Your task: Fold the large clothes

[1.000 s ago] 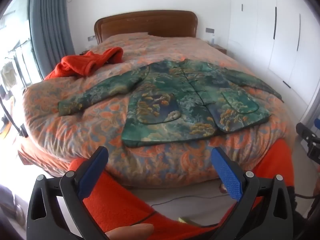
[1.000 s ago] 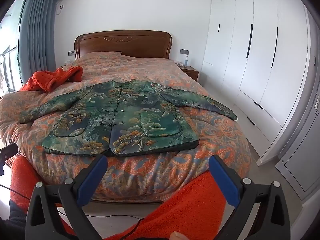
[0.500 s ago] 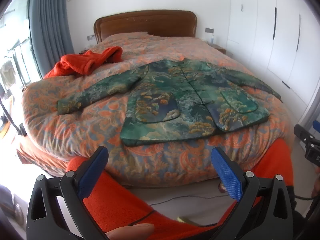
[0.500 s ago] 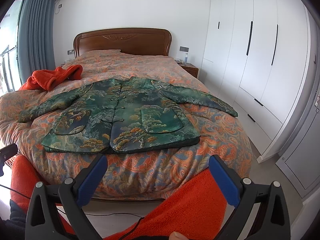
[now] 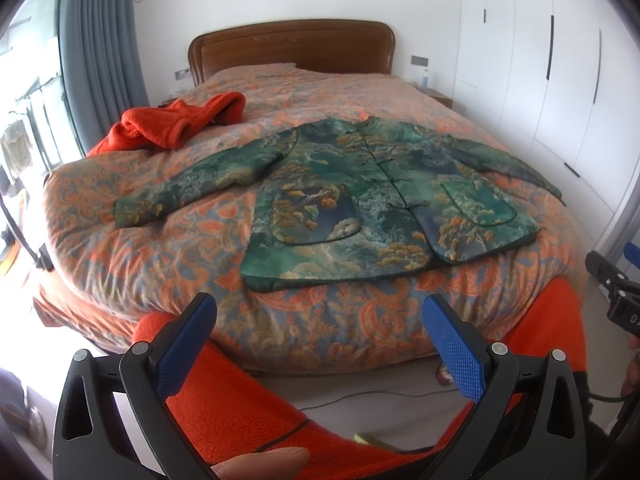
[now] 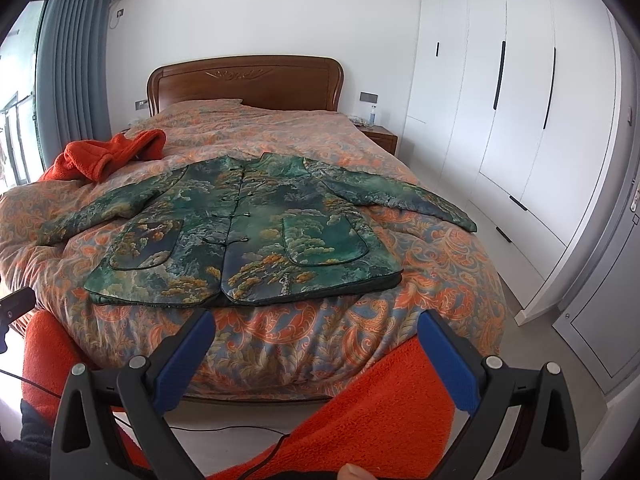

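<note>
A green patterned jacket (image 5: 372, 200) lies flat and buttoned on the bed, sleeves spread to both sides; it also shows in the right wrist view (image 6: 248, 232). My left gripper (image 5: 320, 320) is open and empty, held off the foot of the bed, short of the jacket's hem. My right gripper (image 6: 316, 332) is open and empty too, also short of the hem. Part of the right gripper (image 5: 616, 280) shows at the right edge of the left wrist view.
The bed (image 6: 360, 320) has an orange paisley quilt and a wooden headboard (image 6: 244, 80). A red garment (image 5: 176, 124) lies heaped at the bed's left side. White wardrobes (image 6: 520, 120) stand on the right. My red sleeves (image 6: 360, 412) and a floor cable sit below the grippers.
Both grippers have drifted slightly closer to the bed and jacket. Both stay open; the jacket has not moved.
</note>
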### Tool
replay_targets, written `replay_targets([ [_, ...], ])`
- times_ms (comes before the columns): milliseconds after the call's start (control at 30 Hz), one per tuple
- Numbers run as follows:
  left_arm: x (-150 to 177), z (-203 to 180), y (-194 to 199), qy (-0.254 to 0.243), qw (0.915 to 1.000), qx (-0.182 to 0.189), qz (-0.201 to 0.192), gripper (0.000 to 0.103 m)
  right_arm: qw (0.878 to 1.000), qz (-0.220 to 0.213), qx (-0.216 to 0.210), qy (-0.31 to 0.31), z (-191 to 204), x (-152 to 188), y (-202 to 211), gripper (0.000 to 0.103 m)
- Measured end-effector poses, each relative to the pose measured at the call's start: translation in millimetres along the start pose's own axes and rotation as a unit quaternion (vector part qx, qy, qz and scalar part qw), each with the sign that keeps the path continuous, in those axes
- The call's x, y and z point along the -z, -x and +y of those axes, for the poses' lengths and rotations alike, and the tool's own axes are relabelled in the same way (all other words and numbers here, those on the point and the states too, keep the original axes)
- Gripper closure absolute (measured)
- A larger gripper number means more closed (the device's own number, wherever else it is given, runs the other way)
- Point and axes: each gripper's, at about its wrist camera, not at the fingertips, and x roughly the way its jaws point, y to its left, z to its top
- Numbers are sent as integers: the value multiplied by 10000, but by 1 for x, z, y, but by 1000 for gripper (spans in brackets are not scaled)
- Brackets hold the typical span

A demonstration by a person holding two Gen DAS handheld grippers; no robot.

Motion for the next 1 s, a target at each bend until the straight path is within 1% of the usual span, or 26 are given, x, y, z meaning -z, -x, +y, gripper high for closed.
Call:
replay_targets([
  [1000,-1,0,0,-9,10000,17,19,0,10000,43,-17,26,3,0,-1,0],
])
